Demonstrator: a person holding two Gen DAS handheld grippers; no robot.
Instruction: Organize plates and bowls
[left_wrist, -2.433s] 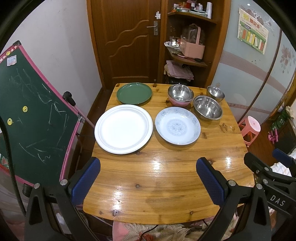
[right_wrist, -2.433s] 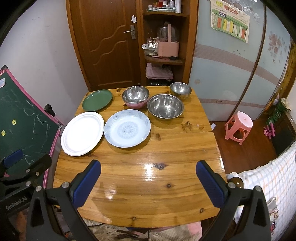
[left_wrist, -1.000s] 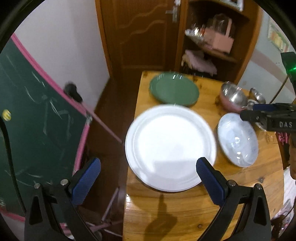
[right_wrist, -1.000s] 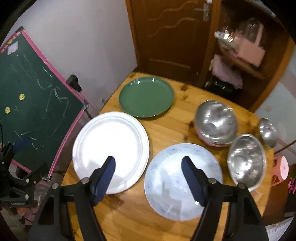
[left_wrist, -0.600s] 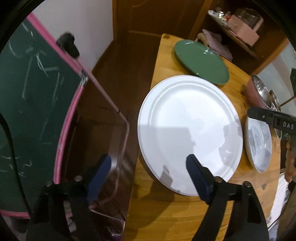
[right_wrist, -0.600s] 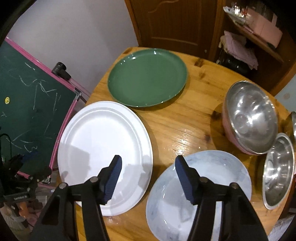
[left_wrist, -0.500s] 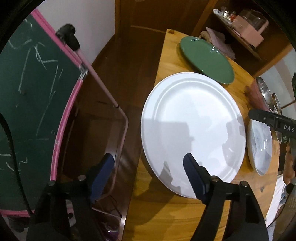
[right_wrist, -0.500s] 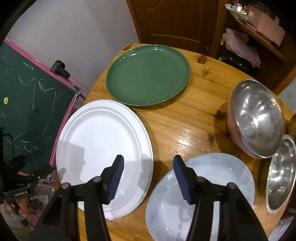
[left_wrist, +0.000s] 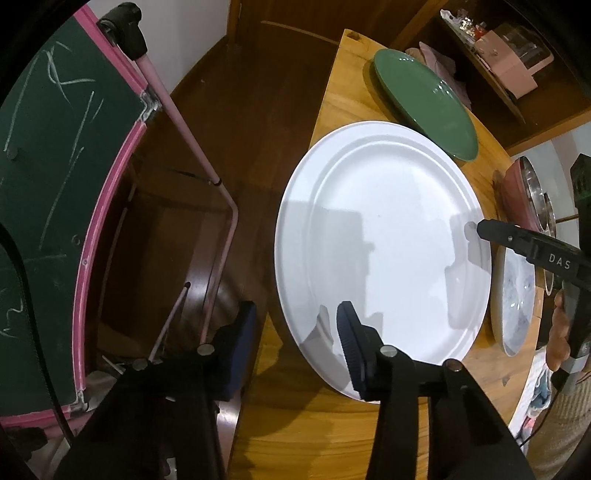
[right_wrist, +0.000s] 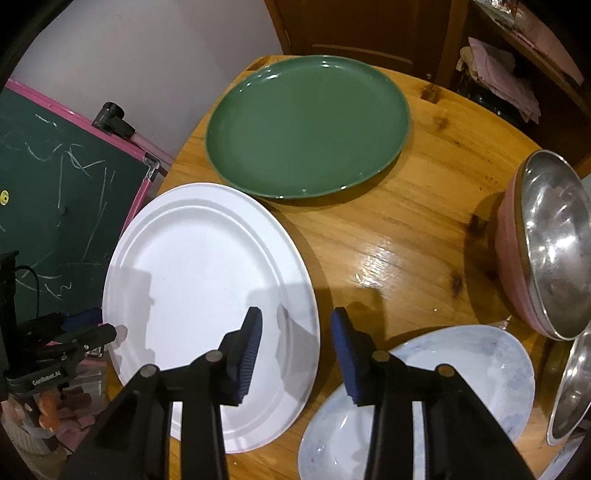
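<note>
A large white plate (left_wrist: 384, 251) (right_wrist: 207, 280) lies at the left edge of the wooden table (right_wrist: 388, 229). My left gripper (left_wrist: 295, 341) points down at the plate's left rim, one finger over the plate and one off the table edge. Its jaws are closing, with the rim between them and the pads not pressing. My right gripper (right_wrist: 297, 345) straddles the plate's right rim the same way, jaws closing, pads apart from it. Behind lies a green plate (right_wrist: 306, 122). A blue-patterned plate (right_wrist: 424, 406) sits to the right, by steel bowls (right_wrist: 554, 240).
A green chalkboard (left_wrist: 55, 184) with a pink frame stands on the floor just left of the table. A shelf with a pink basket (left_wrist: 509, 66) is behind the table. A steel bowl nests in a pink bowl (right_wrist: 506, 251); another steel bowl (right_wrist: 576, 387) sits at the right edge.
Both grippers have come down from above the table to opposite rims of the white plate, tilting steeply downward. Both pairs of jaws have narrowed.
</note>
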